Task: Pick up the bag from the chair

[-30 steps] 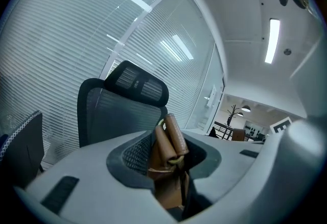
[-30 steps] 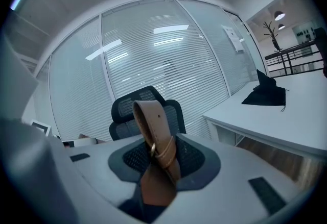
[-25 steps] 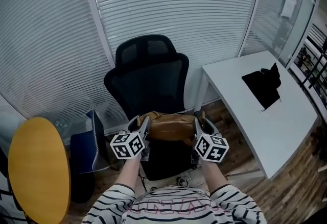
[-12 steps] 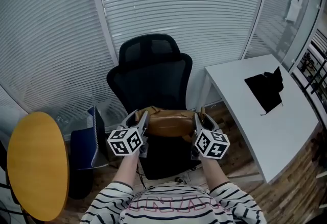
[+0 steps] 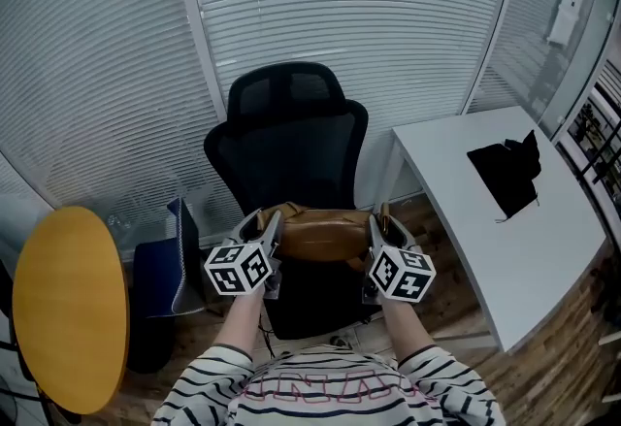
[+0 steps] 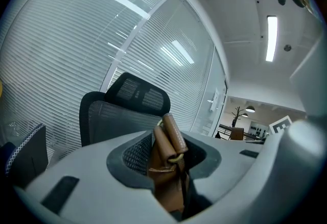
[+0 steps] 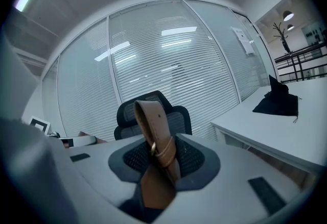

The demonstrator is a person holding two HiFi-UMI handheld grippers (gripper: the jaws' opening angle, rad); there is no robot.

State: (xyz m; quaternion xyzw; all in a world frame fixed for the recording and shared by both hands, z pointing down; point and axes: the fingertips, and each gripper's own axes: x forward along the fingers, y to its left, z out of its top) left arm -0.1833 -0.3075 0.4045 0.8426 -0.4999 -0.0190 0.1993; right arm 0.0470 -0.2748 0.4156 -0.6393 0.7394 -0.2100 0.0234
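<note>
A brown leather bag (image 5: 325,234) hangs in the air in front of the black mesh office chair (image 5: 289,157), held between both grippers. My left gripper (image 5: 271,242) is shut on the bag's left strap (image 6: 168,154). My right gripper (image 5: 376,238) is shut on the right strap (image 7: 157,152), whose buckle shows between the jaws. The chair (image 6: 120,110) stands behind the bag in both gripper views, its seat partly hidden under the bag in the head view.
A white desk (image 5: 505,211) with a black cloth (image 5: 509,172) stands at the right. A round yellow table (image 5: 68,303) is at the left, with a dark blue bag (image 5: 165,269) on the floor beside it. Blinds cover the glass wall behind.
The bag and both grippers have stayed nearly in place in the view; the scene has shifted slightly as the head moved.
</note>
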